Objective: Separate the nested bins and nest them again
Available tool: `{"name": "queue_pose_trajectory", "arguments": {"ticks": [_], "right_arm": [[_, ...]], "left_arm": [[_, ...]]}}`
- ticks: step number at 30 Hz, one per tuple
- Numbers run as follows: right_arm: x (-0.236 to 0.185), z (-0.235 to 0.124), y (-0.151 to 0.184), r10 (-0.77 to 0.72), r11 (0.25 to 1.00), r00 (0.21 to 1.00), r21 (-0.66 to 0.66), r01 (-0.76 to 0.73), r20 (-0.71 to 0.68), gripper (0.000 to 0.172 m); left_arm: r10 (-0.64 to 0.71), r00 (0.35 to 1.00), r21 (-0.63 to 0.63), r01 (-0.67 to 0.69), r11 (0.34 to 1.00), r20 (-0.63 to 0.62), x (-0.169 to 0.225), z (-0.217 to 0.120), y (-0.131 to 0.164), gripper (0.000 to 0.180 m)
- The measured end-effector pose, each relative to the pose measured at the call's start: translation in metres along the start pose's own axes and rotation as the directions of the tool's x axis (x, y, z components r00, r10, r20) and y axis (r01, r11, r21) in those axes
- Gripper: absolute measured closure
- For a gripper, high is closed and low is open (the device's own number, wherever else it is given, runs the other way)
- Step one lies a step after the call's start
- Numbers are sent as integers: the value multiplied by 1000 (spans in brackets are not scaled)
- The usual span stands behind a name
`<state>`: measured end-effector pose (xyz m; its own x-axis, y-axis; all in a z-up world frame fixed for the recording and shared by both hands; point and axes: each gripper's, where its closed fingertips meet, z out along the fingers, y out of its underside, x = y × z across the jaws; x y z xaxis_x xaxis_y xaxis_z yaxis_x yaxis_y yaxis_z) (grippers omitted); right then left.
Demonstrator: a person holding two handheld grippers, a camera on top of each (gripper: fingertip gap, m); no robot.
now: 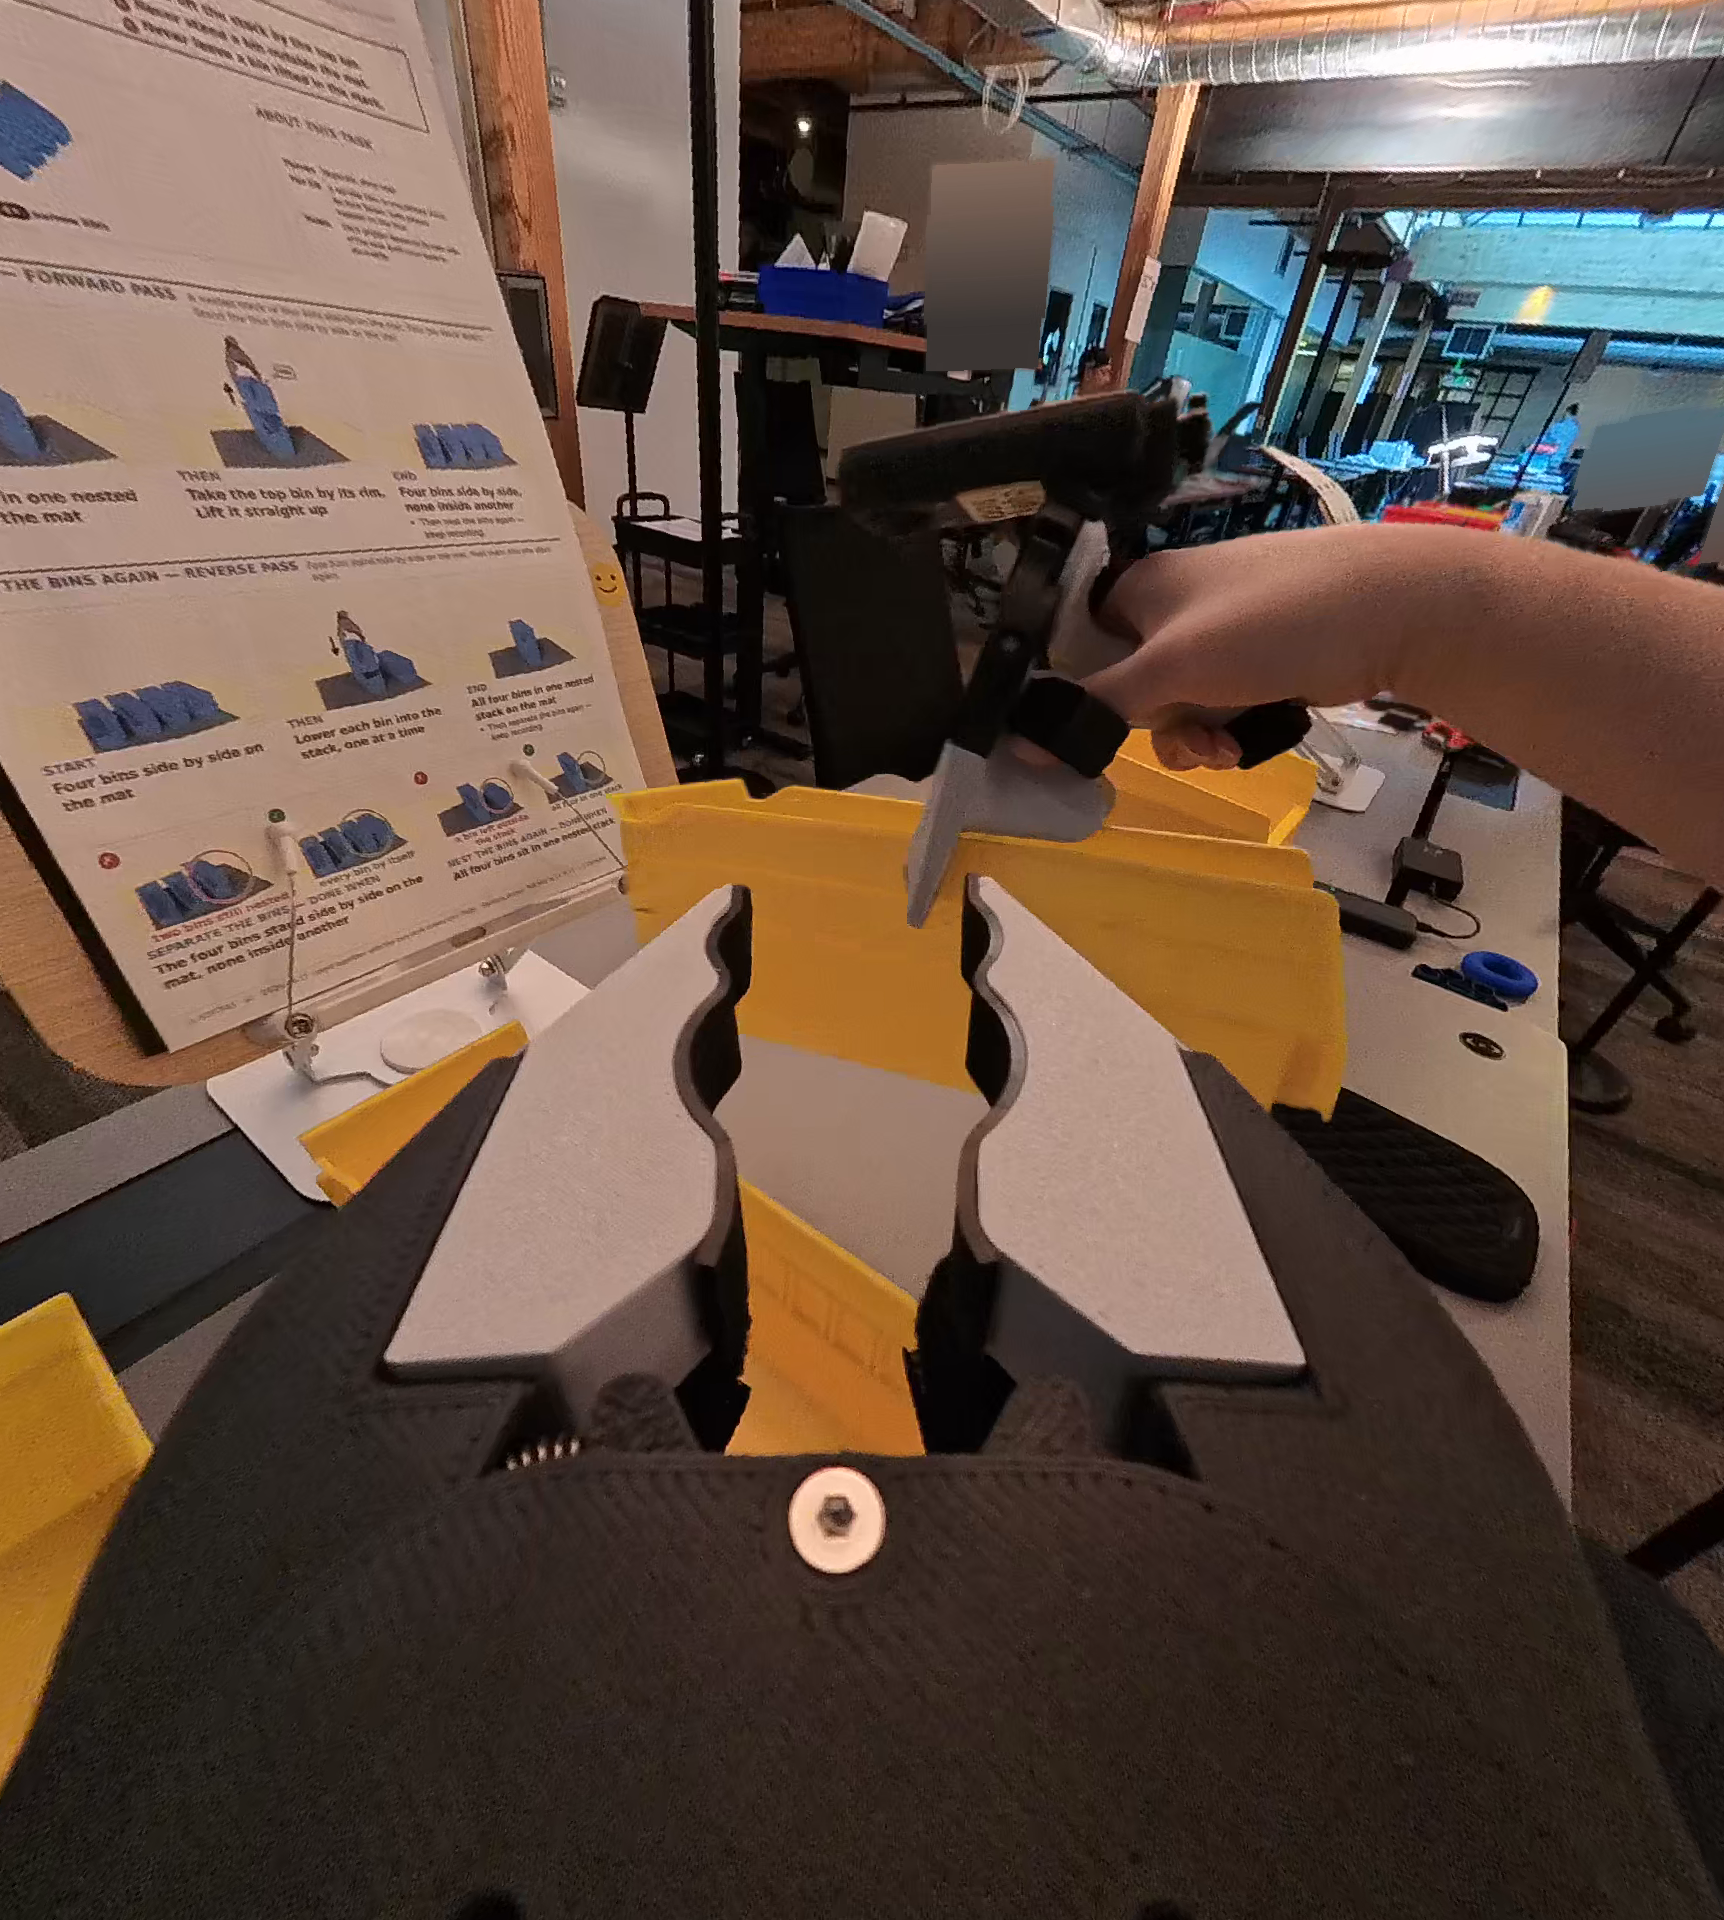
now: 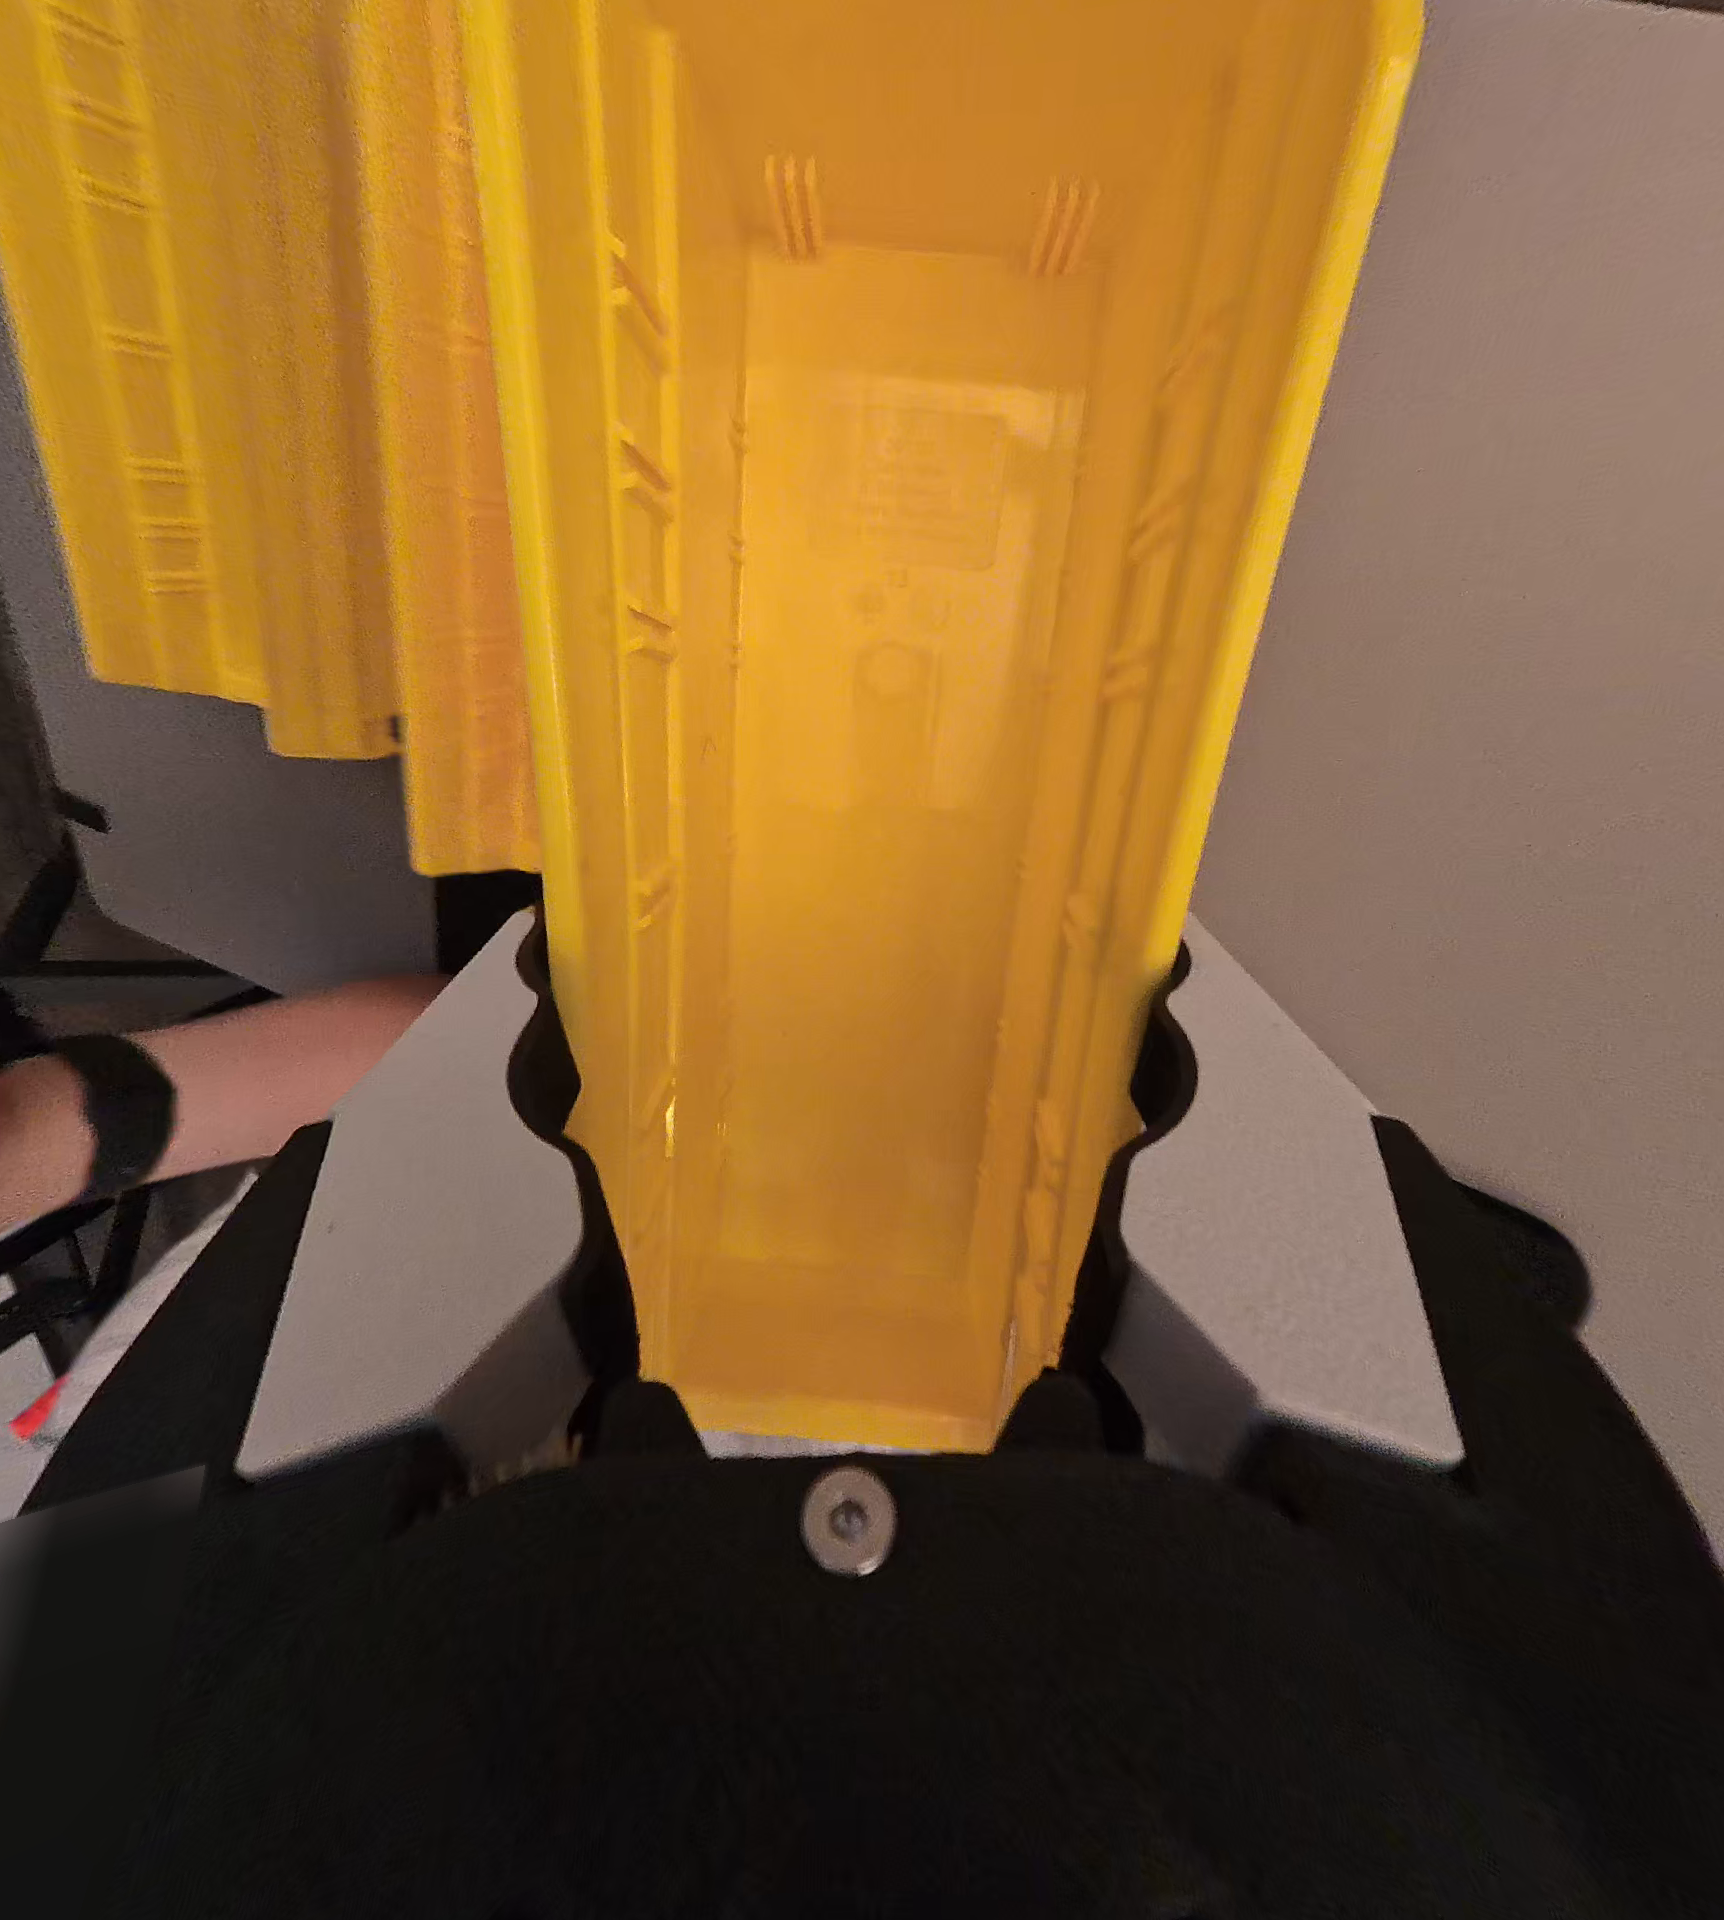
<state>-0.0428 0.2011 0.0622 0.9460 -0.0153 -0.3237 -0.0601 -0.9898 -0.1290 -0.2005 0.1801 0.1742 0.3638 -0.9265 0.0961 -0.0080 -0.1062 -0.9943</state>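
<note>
Yellow bin (image 2: 899, 727), gripped across its width by the right gripper (image 2: 853, 1039), is being carried beside the other bins (image 2: 245, 416) (separating or re-nesting, I cannot tell); next it needs careful lowering, while the left gripper (image 1: 853, 914) hovers nearby, half-open and empty.

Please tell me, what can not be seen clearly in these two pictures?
- Right wrist view: the yellow bin fills the frame; its far end is cut off at the top edge.
- Left wrist view: the right gripper is motion-blurred, its second finger hidden.
- Left wrist view: the bin wall under the left gripper is hidden.
</note>
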Motion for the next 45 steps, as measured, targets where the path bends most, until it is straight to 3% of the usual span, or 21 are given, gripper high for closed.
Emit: {"name": "queue_pose_trajectory", "arguments": {"ticks": [6, 11, 19, 28, 38, 45], "right_arm": [[-78, 25, -19, -21, 1000, 998, -9, 22, 65, 60], [-115, 58, -25, 42, 997, 996, -61, -37, 82, 58], [-113, 91, -43, 98, 994, 993, 46, -95, -62, 53], [-104, 118, -42, 130, 990, 984, 65, -122, -126, 51], [-104, 117, -59, 112, 981, 977, 178, -80, -181, 50], [-103, 127, -54, 86, 988, 959, 147, -47, -271, 50]], "left_arm": [[-7, 1000, 30, 6, 1000, 29, -5, -11, -5, 141], [-11, 999, 106, 6, 994, 49, -6, -31, -19, 142], [-16, 999, 229, 9, 973, 29, -3, -63, -38, 142], [-20, 1000, 237, 23, 971, -15, 1, -66, -39, 142], [-12, 999, 232, 20, 972, -36, 7, -63, -39, 142], [5, 999, 211, 5, 977, -46, 13, -60, -36, 142]]}}
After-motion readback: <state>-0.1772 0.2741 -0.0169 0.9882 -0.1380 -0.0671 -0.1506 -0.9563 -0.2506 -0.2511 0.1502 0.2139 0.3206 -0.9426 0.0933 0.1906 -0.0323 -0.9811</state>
